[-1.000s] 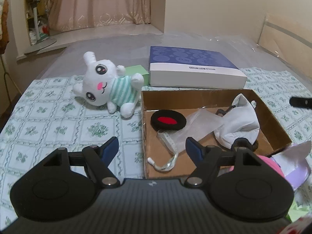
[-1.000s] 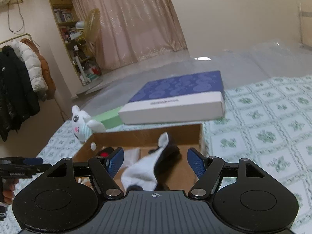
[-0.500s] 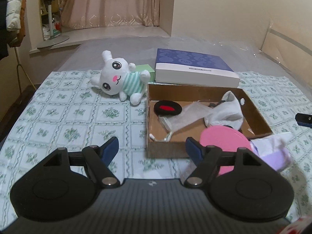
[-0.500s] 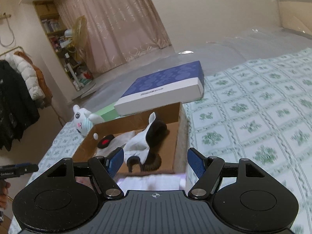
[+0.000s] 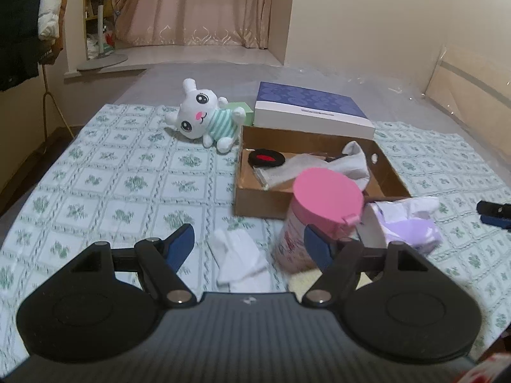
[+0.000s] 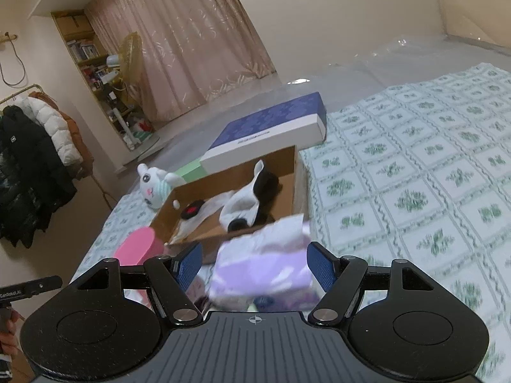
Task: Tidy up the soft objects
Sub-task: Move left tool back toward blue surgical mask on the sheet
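Observation:
A brown cardboard box (image 5: 252, 201) on the bed holds a black-and-red pad (image 5: 266, 158), a clear bag and a white-and-black sock (image 5: 354, 162). A white plush bunny (image 5: 204, 118) lies to the box's far left. A white cloth (image 5: 239, 260) lies on the bed in front of my open, empty left gripper (image 5: 249, 245). My right gripper (image 6: 254, 266) is open above a purple-and-white tissue pack (image 6: 265, 268), which also shows in the left wrist view (image 5: 405, 223). The box (image 6: 223, 226) and bunny (image 6: 153, 185) show beyond it.
A pink-lidded canister (image 5: 322, 217) stands just in front of the box, close to my left gripper's right finger. A blue-and-white flat box (image 5: 309, 113) and a green block (image 5: 238, 108) lie behind the cardboard box. Coats (image 6: 28, 166) hang at the left.
Both grippers have pulled back and away from the box. The canister, the white cloth and the tissue pack have come into view in front of them.

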A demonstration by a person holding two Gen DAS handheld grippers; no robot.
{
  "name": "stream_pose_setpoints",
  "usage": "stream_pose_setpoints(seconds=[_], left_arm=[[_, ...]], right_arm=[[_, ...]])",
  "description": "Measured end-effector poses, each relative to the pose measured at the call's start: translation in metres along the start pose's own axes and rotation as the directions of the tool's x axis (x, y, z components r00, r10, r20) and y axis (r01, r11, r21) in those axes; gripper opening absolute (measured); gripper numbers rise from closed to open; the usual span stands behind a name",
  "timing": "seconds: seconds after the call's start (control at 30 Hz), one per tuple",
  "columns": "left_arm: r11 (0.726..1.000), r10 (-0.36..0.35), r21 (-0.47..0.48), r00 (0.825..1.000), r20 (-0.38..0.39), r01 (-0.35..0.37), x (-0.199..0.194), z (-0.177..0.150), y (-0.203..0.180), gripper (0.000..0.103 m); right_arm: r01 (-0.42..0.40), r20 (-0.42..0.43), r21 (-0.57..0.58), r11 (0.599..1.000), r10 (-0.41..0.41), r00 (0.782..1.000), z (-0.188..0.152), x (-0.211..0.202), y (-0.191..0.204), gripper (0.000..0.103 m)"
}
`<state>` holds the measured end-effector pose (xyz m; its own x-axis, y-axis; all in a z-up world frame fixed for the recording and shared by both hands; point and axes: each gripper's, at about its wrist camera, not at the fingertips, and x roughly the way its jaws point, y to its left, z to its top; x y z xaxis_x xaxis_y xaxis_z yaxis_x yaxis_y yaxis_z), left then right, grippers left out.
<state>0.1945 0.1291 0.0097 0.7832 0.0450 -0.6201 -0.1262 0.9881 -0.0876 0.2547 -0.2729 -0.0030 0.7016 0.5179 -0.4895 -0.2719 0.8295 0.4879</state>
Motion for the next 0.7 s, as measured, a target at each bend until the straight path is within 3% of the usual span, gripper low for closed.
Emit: stream_pose_setpoints(seconds=[0.3,0.7], left_arm=[[0.999,-0.008,-0.047,1.000,-0.004,0.008,-0.040,-0.028,-0.007,0.074],[0.999,0.040,-0.014,0.998,-0.043,-0.040,-0.066,-0.073,-0.025,0.074]], right_arm=[[-0.014,-0.026,-0.034,0.999,0.013,1.000,-0.036,-0.030,0.030,0.072],[-0.035,-0.086,-0.077,0.996,0.028,0.996,-0.082,-0.043,0.060,0.072]])
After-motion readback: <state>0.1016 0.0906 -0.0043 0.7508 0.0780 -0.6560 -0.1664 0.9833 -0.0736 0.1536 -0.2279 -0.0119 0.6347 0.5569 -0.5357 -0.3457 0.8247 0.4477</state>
